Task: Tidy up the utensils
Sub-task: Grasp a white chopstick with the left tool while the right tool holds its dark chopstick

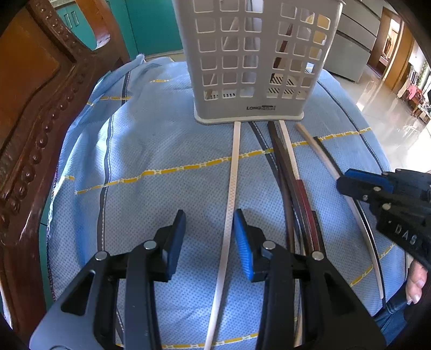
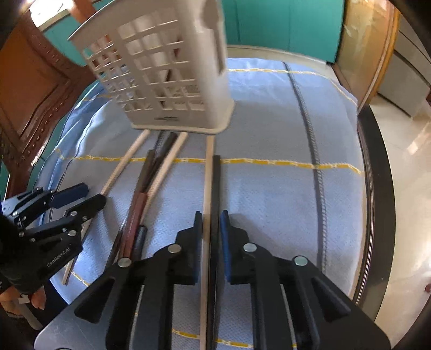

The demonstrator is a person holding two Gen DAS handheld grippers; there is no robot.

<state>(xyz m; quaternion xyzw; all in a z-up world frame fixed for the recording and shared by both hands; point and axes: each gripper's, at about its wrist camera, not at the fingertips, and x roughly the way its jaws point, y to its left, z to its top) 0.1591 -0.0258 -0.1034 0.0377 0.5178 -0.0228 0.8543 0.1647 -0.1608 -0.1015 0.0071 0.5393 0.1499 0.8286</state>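
A white lattice utensil basket (image 1: pixel 253 59) stands upright on a blue cloth (image 1: pixel 161 140), with a few sticks inside. Several chopsticks lie on the cloth in front of it. My left gripper (image 1: pixel 210 239) is open, its pads on either side of a white chopstick (image 1: pixel 231 193). A dark and red bundle of chopsticks (image 1: pixel 293 188) lies to its right. My right gripper (image 2: pixel 211 242) has narrow jaws around a beige chopstick (image 2: pixel 207 183) and a black chopstick (image 2: pixel 216 188) on the cloth; whether it grips them I cannot tell. The basket (image 2: pixel 167 70) also shows in the right wrist view.
A carved wooden headboard (image 1: pixel 40 121) rises along the left. The cloth (image 2: pixel 269 134) covers a round table whose dark rim (image 2: pixel 374 188) curves on the right, with shiny floor beyond. Teal cabinets (image 1: pixel 150 24) stand behind.
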